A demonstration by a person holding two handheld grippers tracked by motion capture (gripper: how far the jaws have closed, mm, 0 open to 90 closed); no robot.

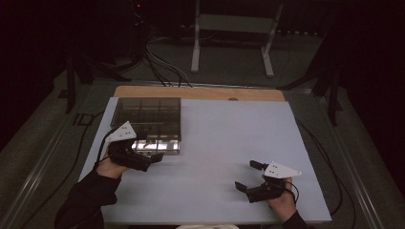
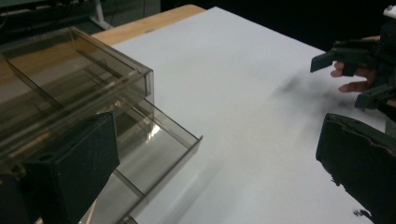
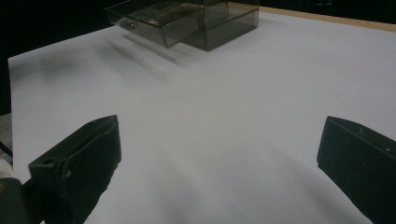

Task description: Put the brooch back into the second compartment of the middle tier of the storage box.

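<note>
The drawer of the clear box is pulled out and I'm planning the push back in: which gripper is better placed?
Left, likely. The left gripper sits open at the drawer front, while the right gripper rests open on the bare white table, well away from it.

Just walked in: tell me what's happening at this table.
A person sits at a white-topped table with a two-jaw tool in each hand. The left tool is at the smoky transparent plastic drawer box, whose drawer is pulled partway out toward the person. Its jaws stand open, one beside the drawer, gripping nothing. The right tool rests near the table's front edge, well apart from the box, jaws open and empty. Nothing can be made out inside the drawer.
</note>
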